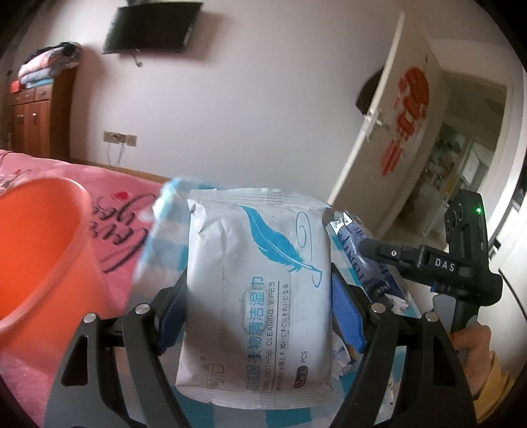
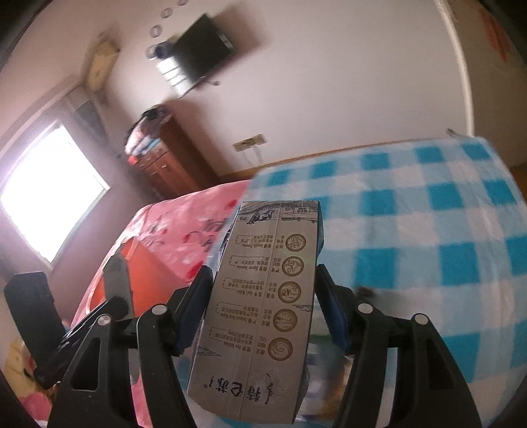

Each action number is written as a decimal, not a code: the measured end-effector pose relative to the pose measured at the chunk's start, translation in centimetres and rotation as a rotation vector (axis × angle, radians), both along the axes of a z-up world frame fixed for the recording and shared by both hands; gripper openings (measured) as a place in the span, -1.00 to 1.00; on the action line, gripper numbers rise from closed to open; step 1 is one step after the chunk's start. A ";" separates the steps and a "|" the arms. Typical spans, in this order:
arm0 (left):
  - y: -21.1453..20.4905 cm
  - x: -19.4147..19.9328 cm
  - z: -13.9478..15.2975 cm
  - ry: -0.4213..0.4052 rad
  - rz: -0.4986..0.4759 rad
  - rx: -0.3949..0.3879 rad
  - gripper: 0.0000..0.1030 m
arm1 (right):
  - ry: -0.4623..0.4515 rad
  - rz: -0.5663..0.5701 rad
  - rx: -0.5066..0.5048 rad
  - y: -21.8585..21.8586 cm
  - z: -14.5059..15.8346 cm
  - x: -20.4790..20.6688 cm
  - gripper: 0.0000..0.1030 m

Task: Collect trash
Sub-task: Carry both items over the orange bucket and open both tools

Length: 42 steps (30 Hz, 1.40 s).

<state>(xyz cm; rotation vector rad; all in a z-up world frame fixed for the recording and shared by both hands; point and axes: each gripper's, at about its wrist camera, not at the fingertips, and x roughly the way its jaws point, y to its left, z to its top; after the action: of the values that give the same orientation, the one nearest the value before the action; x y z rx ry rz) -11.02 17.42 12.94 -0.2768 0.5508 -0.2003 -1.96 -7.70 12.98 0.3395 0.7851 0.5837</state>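
Note:
My left gripper (image 1: 258, 283) is shut on a pale grey wet-wipes pack (image 1: 260, 273) printed with a blue feather, held upright above the bed. My right gripper (image 2: 263, 273) is shut on a grey drink carton (image 2: 263, 312) with round gold emblems, its blue pads pressing on both sides. The same carton (image 1: 369, 266) shows in the left wrist view just right of the wipes pack, with a hand (image 1: 471, 339) on the black handle behind it. An orange bucket (image 1: 42, 250) stands at the left on the bed, its rim near the left fingers; the right wrist view shows the bucket (image 2: 148, 273) low at left.
A blue-and-white checked cloth (image 2: 428, 230) lies under both items on a pink patterned bedsheet (image 2: 184, 230). Beyond are a wooden cabinet (image 1: 36, 118) with folded laundry, a wall-mounted television (image 1: 151, 26), and an open white door (image 1: 395, 131) at the right.

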 end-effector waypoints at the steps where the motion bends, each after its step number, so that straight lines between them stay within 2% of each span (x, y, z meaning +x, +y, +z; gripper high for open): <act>1: 0.7 -0.2 0.4 -0.008 0.018 0.001 0.50 | -0.004 0.025 0.005 1.1 0.5 0.1 0.24; 10: 8.8 -2.8 3.3 -0.063 0.256 0.012 0.50 | -0.040 0.238 0.042 11.7 4.9 1.0 0.24; 16: 13.3 -3.8 3.1 -0.050 0.393 0.004 0.50 | -0.090 0.355 0.028 19.4 7.2 0.8 0.24; 23: 16.0 -4.3 2.6 -0.042 0.474 -0.009 0.50 | -0.112 0.456 -0.003 26.6 7.4 0.4 0.24; 29: 17.9 -4.3 1.7 -0.016 0.514 -0.025 0.51 | -0.108 0.487 -0.037 30.2 6.4 0.5 0.28; 30: 18.2 -4.3 1.4 -0.010 0.522 -0.032 0.52 | -0.102 0.487 -0.042 30.5 6.1 0.5 0.34; 32: 19.1 -4.2 0.8 0.007 0.539 -0.045 0.62 | -0.095 0.476 -0.045 30.8 5.6 0.6 0.63; 35: 19.9 -4.4 0.3 0.008 0.564 -0.063 0.73 | -0.105 0.452 -0.041 30.3 5.4 0.5 0.76; 42: 20.3 -4.3 0.3 0.013 0.591 -0.055 0.80 | -0.128 0.372 -0.040 27.3 5.2 0.8 0.77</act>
<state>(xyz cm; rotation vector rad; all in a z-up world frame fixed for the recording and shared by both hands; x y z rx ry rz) -15.36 37.76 13.27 -0.4815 0.4555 0.3592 -1.13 19.60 18.17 0.1161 0.7396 0.9283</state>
